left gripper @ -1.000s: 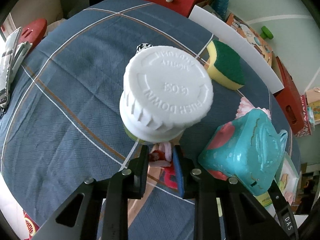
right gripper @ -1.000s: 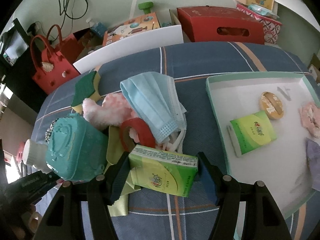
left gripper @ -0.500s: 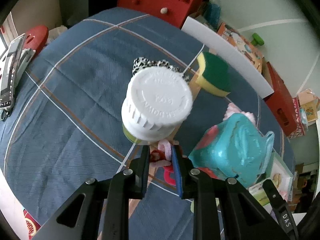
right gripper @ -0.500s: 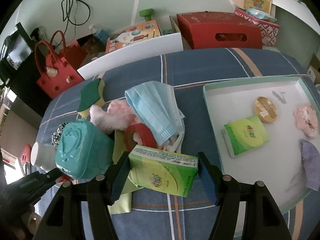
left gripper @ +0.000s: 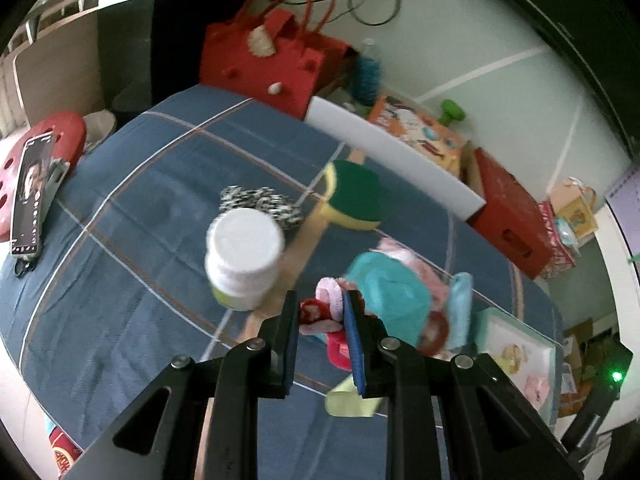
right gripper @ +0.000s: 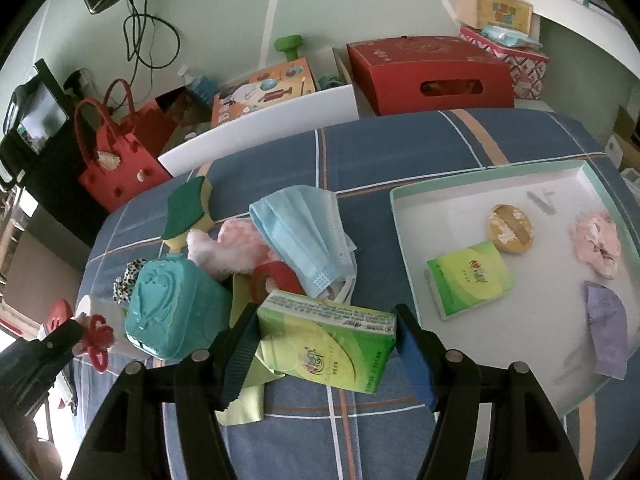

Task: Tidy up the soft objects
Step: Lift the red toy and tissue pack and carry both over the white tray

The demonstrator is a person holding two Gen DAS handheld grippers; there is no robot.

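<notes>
My left gripper (left gripper: pixel 321 300) is shut on a small pink and red fabric piece (left gripper: pixel 320 314), lifted off the blue checked cloth (left gripper: pixel 120 240); the right wrist view shows it at the far left (right gripper: pixel 94 338). My right gripper (right gripper: pixel 324 316) is shut on a green tissue pack (right gripper: pixel 328 344), held above the pile. Below lie a blue face mask (right gripper: pixel 304 240), a pink fluffy piece (right gripper: pixel 228 248), a green and yellow sponge (left gripper: pixel 354 194) and a spotted scrunchie (left gripper: pixel 260 202). The white tray (right gripper: pixel 480 174) at the right holds another tissue pack (right gripper: pixel 470 278), a pink scrunchie (right gripper: pixel 596 244) and a purple cloth (right gripper: pixel 606 328).
A white bottle (left gripper: pixel 242 256) and a teal box (right gripper: pixel 172 308) stand beside the pile, with a red tape roll (right gripper: pixel 276 280) and a yellow-green cloth (right gripper: pixel 244 392). A phone (left gripper: pixel 30 196) lies at the left edge. Red bag (left gripper: pixel 272 64) and boxes crowd behind the table.
My left gripper has risen and tipped up with the pink and red piece, so the bottle and table look farther away. The right gripper rose slightly with the tissue pack.
</notes>
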